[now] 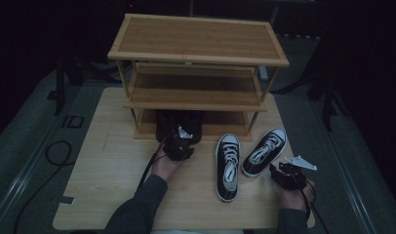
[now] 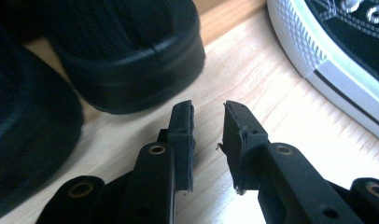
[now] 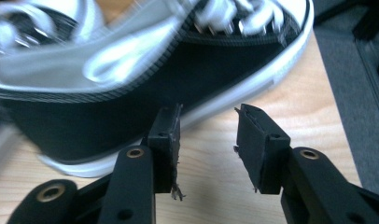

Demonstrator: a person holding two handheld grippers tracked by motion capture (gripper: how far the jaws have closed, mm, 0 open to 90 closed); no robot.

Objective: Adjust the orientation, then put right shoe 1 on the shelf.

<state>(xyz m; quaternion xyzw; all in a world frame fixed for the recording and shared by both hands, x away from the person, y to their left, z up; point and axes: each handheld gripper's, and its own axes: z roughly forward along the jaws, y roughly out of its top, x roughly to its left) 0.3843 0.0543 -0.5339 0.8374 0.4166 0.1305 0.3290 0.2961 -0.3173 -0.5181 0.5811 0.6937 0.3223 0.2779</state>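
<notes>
From the high view, you have a three-tier wooden shoe rack standing at the far side of the pale wooden worktop, and the work in hand looks like putting shoes onto it; a pair of dark, all-black shoes already sits at the rack's lowest tier, just ahead of your left gripper, which suggests that pair has been parked there to clear the way; the two black canvas sneakers with white soles and white laces lie loose on the worktop, one between your two grippers and the other just ahead and left of your right gripper, toe aimed at the rack so it can go in nose first.

From the left gripper view, your fingers stand partly open with bare worktop between them and nothing held; the rounded black shoe toe sits just beyond their tips, apart from them, and a white rubber sole edge lies off to their right.

From the right gripper view, your fingers are about half open and grip nothing; the blurred sneaker lies just beyond and left of the tips, its sole rim near the left finger, whether touching I cannot tell; the gap looks set for pinching that sneaker's side wall, in my judgement.
</notes>
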